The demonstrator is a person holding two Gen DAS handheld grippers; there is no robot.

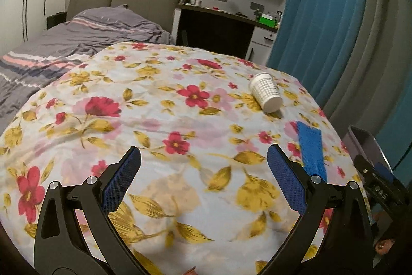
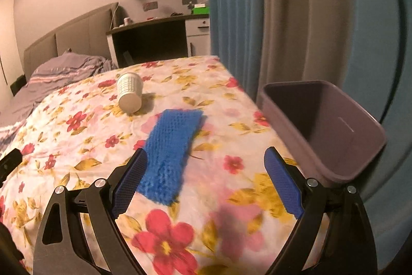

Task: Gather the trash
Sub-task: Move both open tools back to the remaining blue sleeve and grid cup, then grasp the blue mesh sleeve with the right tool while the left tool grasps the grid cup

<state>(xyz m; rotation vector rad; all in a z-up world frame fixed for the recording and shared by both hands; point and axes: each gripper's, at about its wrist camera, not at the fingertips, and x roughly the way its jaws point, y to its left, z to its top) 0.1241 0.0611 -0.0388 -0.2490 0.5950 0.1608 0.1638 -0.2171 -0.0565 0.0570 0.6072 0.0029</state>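
Observation:
A white paper cup (image 1: 266, 91) lies on its side on the floral cloth, far right in the left wrist view; it also shows in the right wrist view (image 2: 129, 92). A blue textured cloth strip (image 2: 170, 153) lies flat nearer, also seen in the left wrist view (image 1: 311, 151). A purple bin (image 2: 327, 130) stands just off the cloth's right edge, its corner showing in the left wrist view (image 1: 365, 143). My left gripper (image 1: 203, 179) is open and empty over the cloth. My right gripper (image 2: 206, 182) is open and empty, its left finger beside the blue strip.
The floral cloth (image 1: 154, 120) covers a raised surface. A bed with grey bedding (image 1: 77, 38) lies behind left. A dark desk (image 1: 219, 25) and shelves stand at the back. Blue and grey curtains (image 2: 257, 17) hang on the right.

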